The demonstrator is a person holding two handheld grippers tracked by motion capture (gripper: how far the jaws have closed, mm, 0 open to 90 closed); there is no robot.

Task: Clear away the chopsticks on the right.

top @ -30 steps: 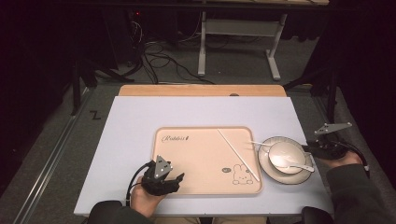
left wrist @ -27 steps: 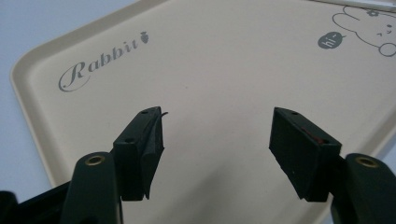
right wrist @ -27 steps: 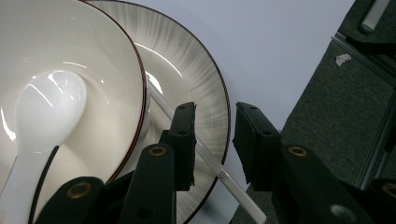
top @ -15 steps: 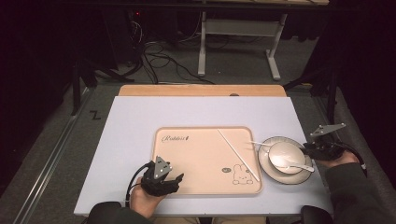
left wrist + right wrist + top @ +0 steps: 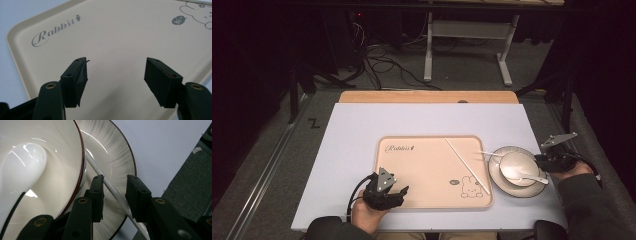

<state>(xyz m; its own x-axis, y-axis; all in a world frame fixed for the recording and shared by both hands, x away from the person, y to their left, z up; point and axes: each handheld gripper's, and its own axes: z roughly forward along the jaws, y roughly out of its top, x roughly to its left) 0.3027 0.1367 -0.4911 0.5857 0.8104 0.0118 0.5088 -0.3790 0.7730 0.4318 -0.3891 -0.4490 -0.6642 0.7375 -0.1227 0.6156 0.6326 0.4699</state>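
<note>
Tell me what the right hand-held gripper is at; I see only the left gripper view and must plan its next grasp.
Observer: The right hand-held gripper straddles a thin white stick lying on a plate. Its jaws have just been opening and the pads are not pressing on the stick.
Operator: Anything else on that plate?
Observer: A white bowl with a white spoon in it.
Operator: And on the tray, beyond my picture?
Observer: A second white stick lies slanted across the right part of the tray.
</note>
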